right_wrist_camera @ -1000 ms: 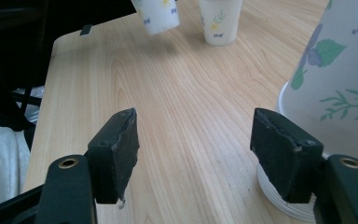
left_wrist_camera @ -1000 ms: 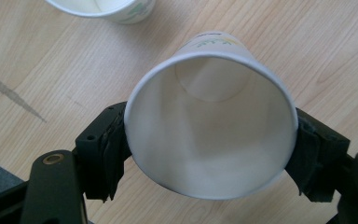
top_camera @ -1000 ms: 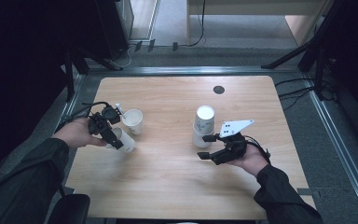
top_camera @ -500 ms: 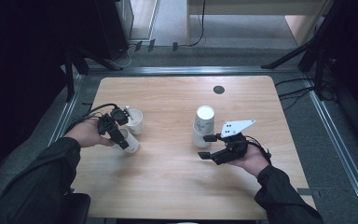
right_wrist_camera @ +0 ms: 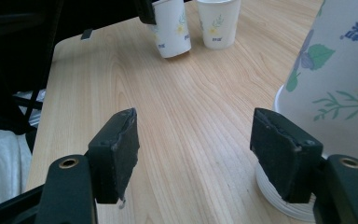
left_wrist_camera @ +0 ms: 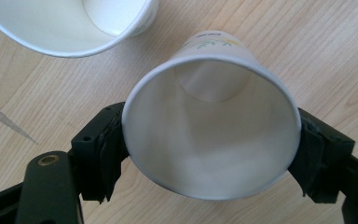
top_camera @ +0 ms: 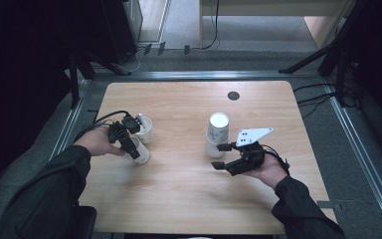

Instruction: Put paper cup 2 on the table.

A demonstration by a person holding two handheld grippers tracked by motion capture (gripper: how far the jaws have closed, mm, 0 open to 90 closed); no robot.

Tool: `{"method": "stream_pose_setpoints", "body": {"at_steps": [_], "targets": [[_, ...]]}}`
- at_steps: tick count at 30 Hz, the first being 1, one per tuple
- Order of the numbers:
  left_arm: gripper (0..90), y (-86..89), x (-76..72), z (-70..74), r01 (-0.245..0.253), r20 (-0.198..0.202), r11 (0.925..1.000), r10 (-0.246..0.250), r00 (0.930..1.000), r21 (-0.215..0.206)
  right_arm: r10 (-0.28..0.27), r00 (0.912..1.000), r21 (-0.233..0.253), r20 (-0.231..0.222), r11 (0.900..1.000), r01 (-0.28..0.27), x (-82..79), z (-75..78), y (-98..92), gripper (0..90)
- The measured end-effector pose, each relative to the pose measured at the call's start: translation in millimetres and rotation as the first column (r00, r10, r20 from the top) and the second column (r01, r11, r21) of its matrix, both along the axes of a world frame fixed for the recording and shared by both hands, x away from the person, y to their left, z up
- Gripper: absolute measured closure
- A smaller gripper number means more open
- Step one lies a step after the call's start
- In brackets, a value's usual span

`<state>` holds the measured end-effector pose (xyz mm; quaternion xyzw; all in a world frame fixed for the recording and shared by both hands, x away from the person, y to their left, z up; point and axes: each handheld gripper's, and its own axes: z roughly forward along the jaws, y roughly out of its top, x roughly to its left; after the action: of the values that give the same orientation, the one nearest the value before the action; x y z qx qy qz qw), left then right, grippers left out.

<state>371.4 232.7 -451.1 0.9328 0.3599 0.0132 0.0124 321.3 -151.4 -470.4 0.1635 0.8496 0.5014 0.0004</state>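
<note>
1. the left gripper [top_camera: 129,144] sits at about 9 o'clock on the light wooden table [top_camera: 179,189], held in the person's left hand [top_camera: 98,142].
2. its two black jaws are closed on the white paper cup with a small floral print [left_wrist_camera: 212,116], one pad pressed to each side of the rim; in the left gripper view the cup's mouth faces the camera and the inside looks empty.
3. in the high view this held cup [top_camera: 140,152] is tilted, its base toward 4 o'clock, and whether the base touches the wood cannot be told.
4. a second white paper cup [top_camera: 144,128] stands upright just beside the held one, at its 12 o'clock side; its rim [left_wrist_camera: 70,28] shows at the top left of the left gripper view.
5. the right gripper [top_camera: 221,156] hovers right of the table's centre, at about 4 o'clock, in the person's right hand [top_camera: 266,169], with a grey three-cornered plate [top_camera: 251,134] on top.
6. its jaws stand wide apart with bare wood between them, gripping nothing.
7. a stack of white paper cups with blue and green floral print [top_camera: 217,133] stands just beside the right gripper at its 12 o'clock; in the right gripper view the stack [right_wrist_camera: 335,88] rises close by the right pad, and contact cannot be told.
8. a small dark round disc [top_camera: 233,95] lies in the tabletop near 12 o'clock, well apart from the cups.
</note>
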Motion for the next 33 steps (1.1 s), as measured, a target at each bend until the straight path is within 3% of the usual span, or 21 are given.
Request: {"method": "stream_pose_setpoints", "body": {"at_steps": [11,33], "targets": [[19.9,0.7,0.5,1.1,-0.011,-0.003,0.9997,0.011,0.9999,-0.022,0.001,1.0000,0.001,-0.003,1.000,-0.001,0.0,0.2,-0.1,33.3],[14.4,2.4,-0.2,4.8,-0.024,0.025,0.9994,0.025,0.9994,-0.026,0.002,1.0000,0.002,-0.003,1.000,-0.002,0.2,0.5,-0.3,33.7]]}}
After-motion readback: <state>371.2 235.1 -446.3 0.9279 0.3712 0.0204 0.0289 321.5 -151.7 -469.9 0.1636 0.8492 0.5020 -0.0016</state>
